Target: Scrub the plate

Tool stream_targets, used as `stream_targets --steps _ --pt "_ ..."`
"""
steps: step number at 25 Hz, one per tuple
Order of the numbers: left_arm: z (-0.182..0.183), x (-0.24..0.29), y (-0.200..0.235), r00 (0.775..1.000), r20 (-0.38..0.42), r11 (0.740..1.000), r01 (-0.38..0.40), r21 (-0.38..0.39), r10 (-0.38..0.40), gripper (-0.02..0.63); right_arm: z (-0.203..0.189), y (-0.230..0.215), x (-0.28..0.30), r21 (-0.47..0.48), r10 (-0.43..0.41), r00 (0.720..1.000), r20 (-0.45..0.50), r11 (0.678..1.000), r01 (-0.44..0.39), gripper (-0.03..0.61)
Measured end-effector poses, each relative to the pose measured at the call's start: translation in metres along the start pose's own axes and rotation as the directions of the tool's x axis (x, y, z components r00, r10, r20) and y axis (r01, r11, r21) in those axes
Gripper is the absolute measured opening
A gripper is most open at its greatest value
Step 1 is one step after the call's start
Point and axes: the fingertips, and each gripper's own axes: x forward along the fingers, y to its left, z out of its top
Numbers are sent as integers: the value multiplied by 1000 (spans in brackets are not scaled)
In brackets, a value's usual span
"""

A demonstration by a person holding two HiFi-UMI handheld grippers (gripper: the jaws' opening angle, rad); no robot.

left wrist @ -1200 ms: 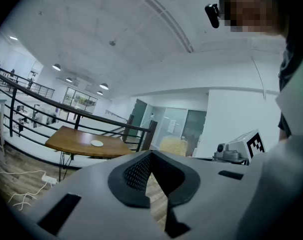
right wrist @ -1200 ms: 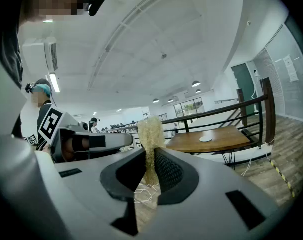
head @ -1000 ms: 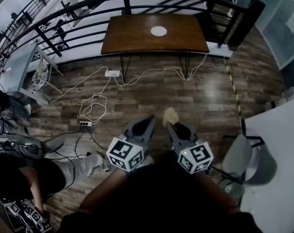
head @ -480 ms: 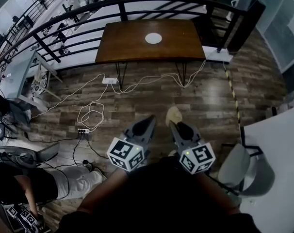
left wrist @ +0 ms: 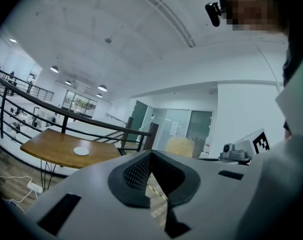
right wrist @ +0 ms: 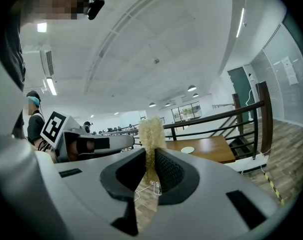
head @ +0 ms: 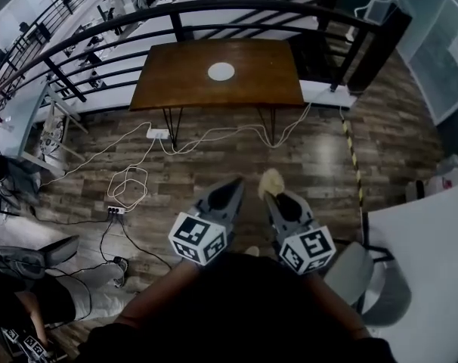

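A small white plate (head: 221, 71) lies on a brown wooden table (head: 176, 85) several steps ahead by the railing; it also shows as the plate (left wrist: 81, 151) and the plate (right wrist: 187, 149) in the gripper views. My right gripper (head: 268, 190) is shut on a yellowish scrub pad (head: 271, 181), which stands up between the jaws as the scrub pad (right wrist: 151, 136). My left gripper (head: 233, 188) is shut with nothing in it. Both are held low in front of me, far from the table.
A black metal railing (head: 236, 7) runs behind the table. White cables and power strips (head: 157, 134) lie on the wood floor between me and the table. A grey chair (head: 365, 278) and a white desk (head: 433, 255) stand at my right; a seated person's leg (head: 78, 293) is at left.
The view has shifted: the table and plate now sit lower and further left in the head view, nearer to me. Both grippers keep the same pose and grip.
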Motion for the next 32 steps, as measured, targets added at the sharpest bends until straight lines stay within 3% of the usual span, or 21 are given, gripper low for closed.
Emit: stream_targets --steps 8,17,25,32 --pt "-3 58 35 998 -39 998 44 -33 -45 9 1 -55 42 40 -42 999 -13 998 42 55" --pt "34 109 145 994 -49 994 95 -48 -97 9 27 -88 162 44 -90 996 -4 995 90 55" --pt "88 111 268 994 -35 995 103 -19 -103 9 60 -66 298 59 -65 998 -12 996 66 55" --pt "98 114 348 997 -22 995 69 -67 -71 9 64 -54 375 54 -29 999 -46 998 32 55"
